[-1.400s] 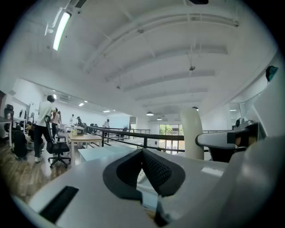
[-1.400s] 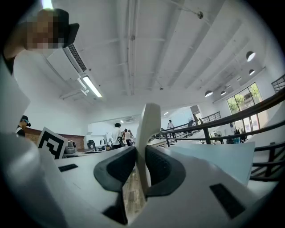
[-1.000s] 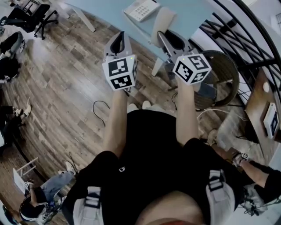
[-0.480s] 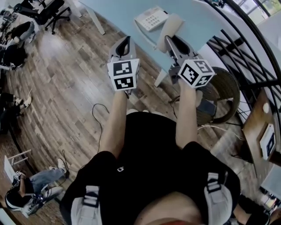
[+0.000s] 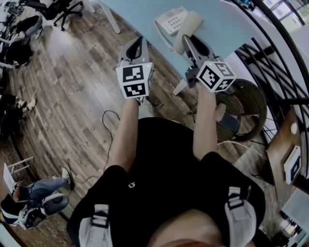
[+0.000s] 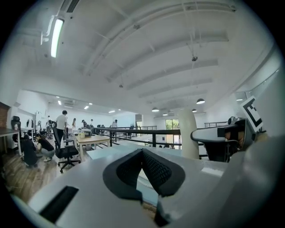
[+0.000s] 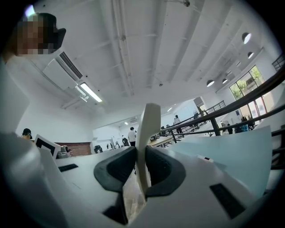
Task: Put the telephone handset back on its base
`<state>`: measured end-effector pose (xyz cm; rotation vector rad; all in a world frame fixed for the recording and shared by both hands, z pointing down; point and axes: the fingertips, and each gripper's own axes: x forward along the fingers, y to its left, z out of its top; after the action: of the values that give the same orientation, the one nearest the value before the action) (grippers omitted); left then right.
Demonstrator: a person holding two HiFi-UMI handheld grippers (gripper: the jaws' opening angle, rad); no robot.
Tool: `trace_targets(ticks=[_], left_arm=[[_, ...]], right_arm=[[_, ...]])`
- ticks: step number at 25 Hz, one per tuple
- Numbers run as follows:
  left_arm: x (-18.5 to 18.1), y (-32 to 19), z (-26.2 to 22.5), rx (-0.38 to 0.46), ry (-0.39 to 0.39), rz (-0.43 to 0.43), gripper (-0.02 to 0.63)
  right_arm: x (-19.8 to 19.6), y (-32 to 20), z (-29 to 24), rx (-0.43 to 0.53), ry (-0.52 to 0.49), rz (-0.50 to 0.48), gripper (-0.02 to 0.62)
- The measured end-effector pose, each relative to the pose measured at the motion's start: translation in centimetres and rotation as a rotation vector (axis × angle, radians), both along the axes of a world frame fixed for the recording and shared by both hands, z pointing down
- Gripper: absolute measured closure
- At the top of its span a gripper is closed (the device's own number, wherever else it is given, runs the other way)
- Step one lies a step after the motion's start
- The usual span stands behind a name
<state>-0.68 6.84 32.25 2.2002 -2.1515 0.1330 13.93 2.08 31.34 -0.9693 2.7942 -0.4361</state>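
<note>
Handset (image 5: pixel 188 29) is what I have in the right tongs (image 7: pixel 141 153). In the right gripper view the cream bar stands upright between the two dark pads (image 7: pixel 116 169), which press on it from either side. In the head view it sits at the upper middle of the frame, slanting up and to the right above the pale blue surface (image 5: pixel 140 12), near its edge. It is not seated on the telephone base (image 5: pixel 170 20). The base lies on that surface just left of the handset's upper end, keypad up; I can't tell whether the two touch. My left tongs (image 5: pixel 139 40) are left of centre in the head view, over the wooden floor (image 5: pixel 72 87), close to the surface's edge. The left gripper view shows their tips together with nothing between them. In the lower left corner of the head view a person (image 5: pixel 34 202) is down low on the floor.
</note>
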Motion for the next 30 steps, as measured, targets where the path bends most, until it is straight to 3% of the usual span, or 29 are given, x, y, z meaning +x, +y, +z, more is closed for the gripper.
trace_targets(ticks=[7,19,30], left_arm=[[-5.5,-6.9,3.2,-0.038,0.047,-0.001,0.607],[-12.9,-25.5,8.7,-0.186,0.108,0.125,0.607],[-13.0,-33.4,13.7,-0.308,0.132,0.216,0.607]], right_arm=[[-5.0,-6.8,3.2,-0.052,0.027,0.016,0.529],[-10.6,-24.0,8.7,-0.216,-0.028,0.218,0.529],[-9.8,-31.2,15.9,-0.436,-0.127,0.382,0.529]])
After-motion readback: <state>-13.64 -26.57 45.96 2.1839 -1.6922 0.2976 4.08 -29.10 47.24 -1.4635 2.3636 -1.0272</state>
